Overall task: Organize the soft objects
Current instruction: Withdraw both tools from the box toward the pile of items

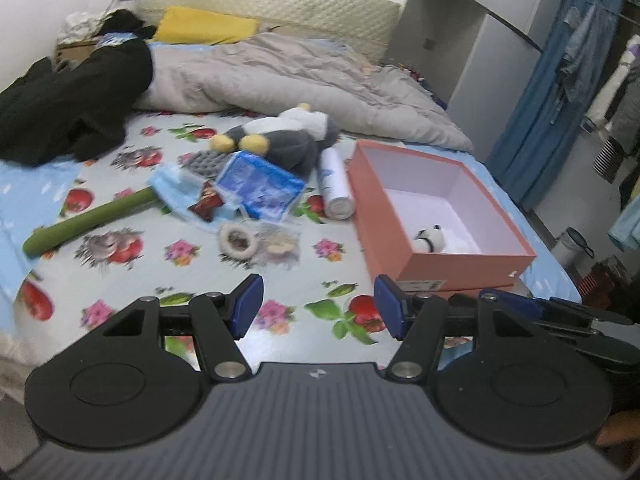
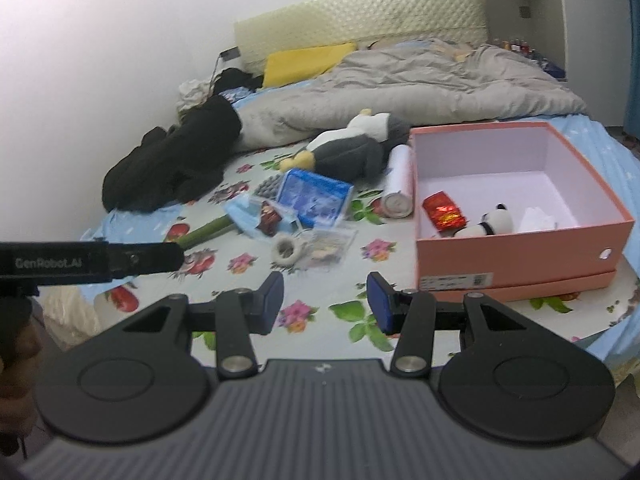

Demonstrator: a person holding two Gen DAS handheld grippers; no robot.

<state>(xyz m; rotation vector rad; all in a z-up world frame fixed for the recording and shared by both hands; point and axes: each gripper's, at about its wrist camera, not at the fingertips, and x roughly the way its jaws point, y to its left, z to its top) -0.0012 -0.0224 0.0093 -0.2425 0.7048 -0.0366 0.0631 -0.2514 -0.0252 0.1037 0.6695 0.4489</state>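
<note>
Even, soft indoor light, no hard shadows. Plain white wall (image 2: 100, 80) overexposed, washed out at upper left. Slight motion blur softens flower-printed bedsheet (image 1: 200, 264). Strong fisheye bending at edges; corners darken.

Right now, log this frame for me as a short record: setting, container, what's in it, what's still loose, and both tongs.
setting: bed with flowered sheet
container: pink box, open, no lid on
in box: small panda plush, red packet, something white
loose on sheet: penguin plush, white can, blue packet, green tube
left tongs: open, empty
right tongs: open, empty
</note>
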